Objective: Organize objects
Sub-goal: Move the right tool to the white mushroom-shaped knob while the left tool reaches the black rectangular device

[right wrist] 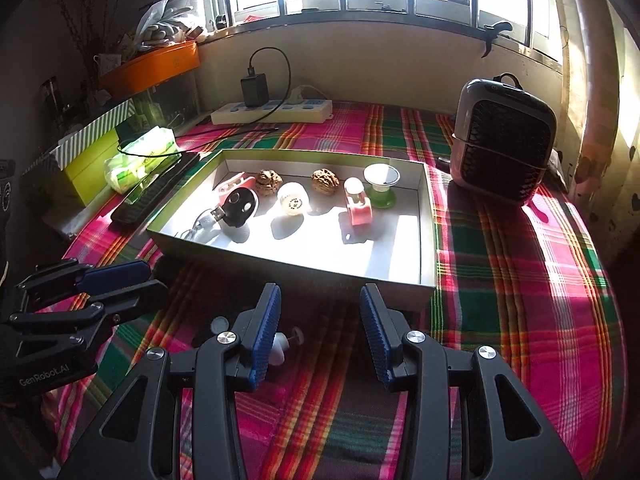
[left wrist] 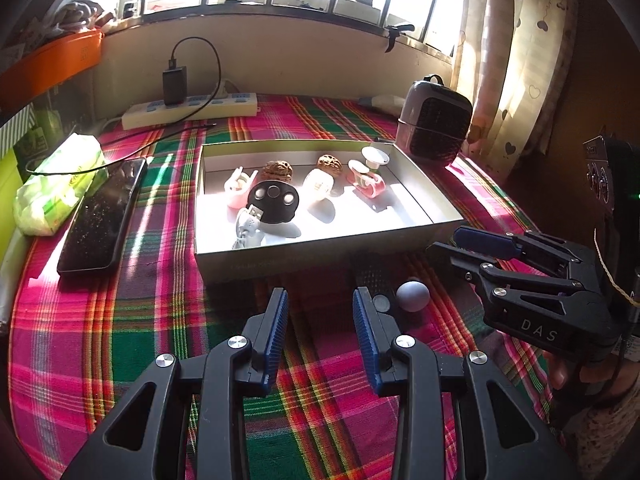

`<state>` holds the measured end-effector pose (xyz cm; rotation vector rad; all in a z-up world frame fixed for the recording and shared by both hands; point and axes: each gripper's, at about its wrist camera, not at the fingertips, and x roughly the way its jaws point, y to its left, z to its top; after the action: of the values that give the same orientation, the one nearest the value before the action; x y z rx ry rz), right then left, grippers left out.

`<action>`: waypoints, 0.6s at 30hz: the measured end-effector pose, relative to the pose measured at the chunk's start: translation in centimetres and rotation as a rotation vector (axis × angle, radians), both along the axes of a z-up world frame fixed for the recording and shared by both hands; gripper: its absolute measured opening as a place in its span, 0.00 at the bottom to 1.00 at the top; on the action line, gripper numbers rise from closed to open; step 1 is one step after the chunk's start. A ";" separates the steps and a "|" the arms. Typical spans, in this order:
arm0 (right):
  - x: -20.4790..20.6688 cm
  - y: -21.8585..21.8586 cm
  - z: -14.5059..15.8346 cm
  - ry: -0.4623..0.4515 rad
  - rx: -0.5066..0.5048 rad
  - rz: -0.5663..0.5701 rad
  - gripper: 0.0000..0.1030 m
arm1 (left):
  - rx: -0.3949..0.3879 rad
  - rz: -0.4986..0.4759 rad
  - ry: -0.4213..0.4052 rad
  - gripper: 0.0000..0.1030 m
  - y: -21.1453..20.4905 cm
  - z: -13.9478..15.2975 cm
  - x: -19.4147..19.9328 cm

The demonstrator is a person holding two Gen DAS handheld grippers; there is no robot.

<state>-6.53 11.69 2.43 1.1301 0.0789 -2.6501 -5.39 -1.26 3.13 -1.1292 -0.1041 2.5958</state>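
Both tongs, left tongs (left wrist: 320, 316) and right tongs (right wrist: 320, 320), gape empty; I'd straddle the grey ball (left wrist: 413, 297) squarely, then lift into the box (left wrist: 320, 258).

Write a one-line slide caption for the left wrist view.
Left gripper hovers with open jaws over the plaid cloth, facing a shallow box of trinkets beside a small grey ball.

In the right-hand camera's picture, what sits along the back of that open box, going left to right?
Left walnut → white round thing → right walnut → pink clip → green and white cup. The pink piece, black disc and USB cable at the left end overlap, so I leave them out.
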 end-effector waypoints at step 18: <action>0.6 -1.3 -2.2 -0.045 -0.015 0.033 0.48 | 0.022 -0.006 -0.010 0.31 -0.3 -0.2 0.6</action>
<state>-5.89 10.36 0.25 1.1730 0.0678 -2.5906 -4.82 -1.52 2.90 -1.1335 -0.1306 2.5778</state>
